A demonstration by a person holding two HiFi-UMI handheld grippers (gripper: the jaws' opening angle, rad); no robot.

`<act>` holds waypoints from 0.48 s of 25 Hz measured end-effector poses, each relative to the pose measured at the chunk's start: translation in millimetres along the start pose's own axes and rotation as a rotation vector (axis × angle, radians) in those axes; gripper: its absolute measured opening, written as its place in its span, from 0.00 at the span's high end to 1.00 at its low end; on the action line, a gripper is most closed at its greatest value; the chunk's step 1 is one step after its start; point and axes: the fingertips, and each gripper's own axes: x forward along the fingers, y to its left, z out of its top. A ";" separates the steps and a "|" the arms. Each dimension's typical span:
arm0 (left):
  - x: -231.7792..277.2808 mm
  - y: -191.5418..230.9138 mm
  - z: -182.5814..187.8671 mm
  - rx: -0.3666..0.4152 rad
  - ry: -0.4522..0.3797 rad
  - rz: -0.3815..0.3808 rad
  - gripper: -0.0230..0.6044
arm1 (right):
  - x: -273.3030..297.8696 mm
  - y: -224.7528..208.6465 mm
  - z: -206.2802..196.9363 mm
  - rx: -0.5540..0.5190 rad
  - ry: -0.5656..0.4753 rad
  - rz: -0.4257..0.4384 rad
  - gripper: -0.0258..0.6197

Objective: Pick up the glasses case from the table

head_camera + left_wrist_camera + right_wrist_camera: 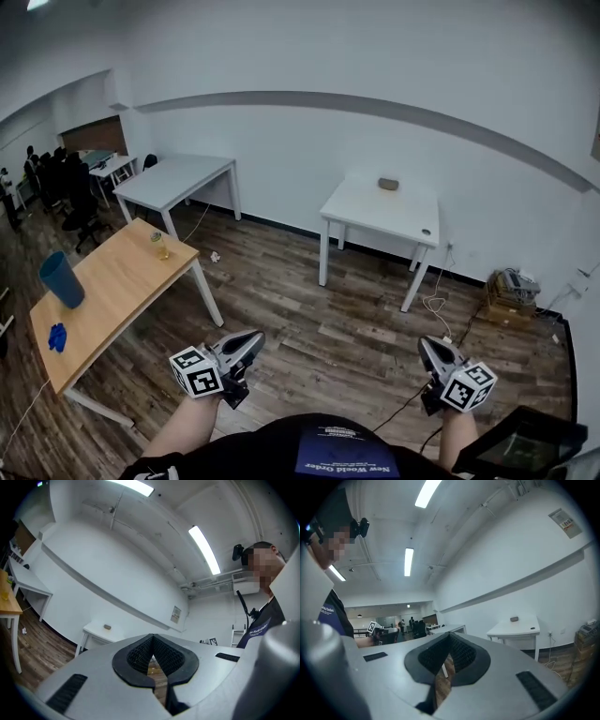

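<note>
Glasses case on white table, blue bin on wooden desk, left tongs, right tongs clenched, empty

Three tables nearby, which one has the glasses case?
The white table on the right, by the wall: the glasses case lies near its back edge. The wooden table carries a blue bin; the other white table shows no case.

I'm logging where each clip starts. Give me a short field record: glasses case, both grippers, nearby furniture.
glasses case: lies on the white table, near its far edge by the wall, untouched
left gripper: fingers shut, empty, far from the case
right gripper: fingers shut, empty, far from the case
other furniture: wooden table at left, a blue bin on it
task state: case not yet picked up
</note>
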 end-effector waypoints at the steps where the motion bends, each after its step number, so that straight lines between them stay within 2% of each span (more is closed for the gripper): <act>1: 11.3 -6.4 -7.5 0.000 0.011 0.006 0.96 | -4.9 -12.9 -0.4 0.006 0.000 0.010 0.98; 7: 64.3 -22.8 -25.0 0.002 0.034 0.043 0.96 | -11.7 -73.2 -10.7 0.055 0.010 0.045 0.98; 12: 87.5 0.3 -25.5 0.002 0.054 0.043 0.96 | 7.2 -94.1 -17.1 0.058 0.018 0.040 0.98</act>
